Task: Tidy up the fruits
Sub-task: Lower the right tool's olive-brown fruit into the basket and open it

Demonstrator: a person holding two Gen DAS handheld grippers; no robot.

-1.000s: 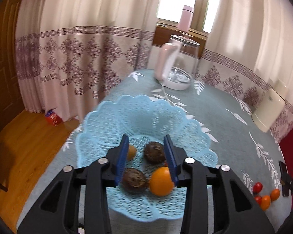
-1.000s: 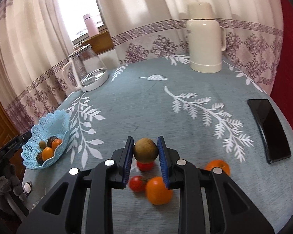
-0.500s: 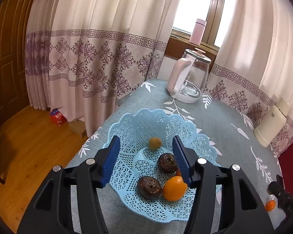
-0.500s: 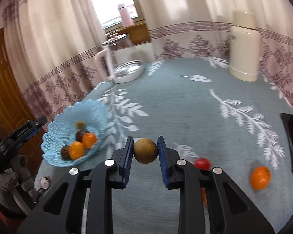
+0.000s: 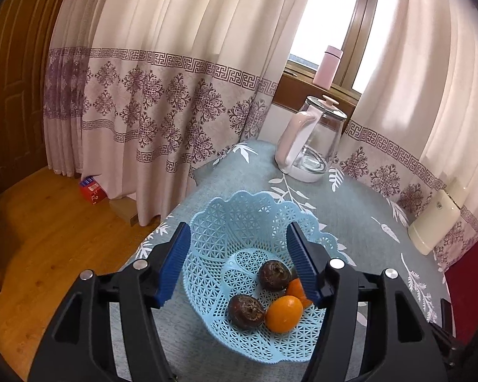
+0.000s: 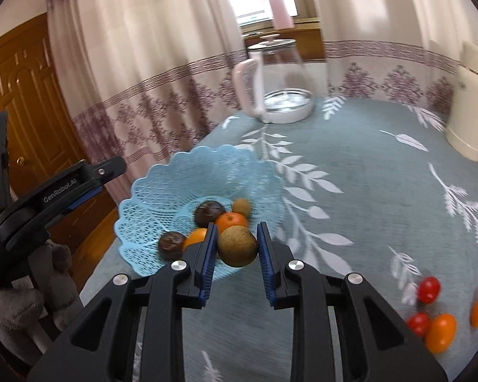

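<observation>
Over the blue basket [image 6: 149,191], the right gripper [image 6: 236,247] clamps a brown fruit [image 6: 237,245]. The left gripper [image 5: 239,265] hangs wide apart, empty.

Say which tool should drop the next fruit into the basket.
Right. The right tool holds a brown fruit at the basket rim. The left tool is open and empty.

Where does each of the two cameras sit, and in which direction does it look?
Left wrist: on the left gripper, looking down at the blue basket at the table's edge; its open fingers show.
Right wrist: on the right gripper, facing the basket across the table; its fingers hold a brown round fruit, and the left gripper shows too.
Shared: basket, glass kettle.
</observation>
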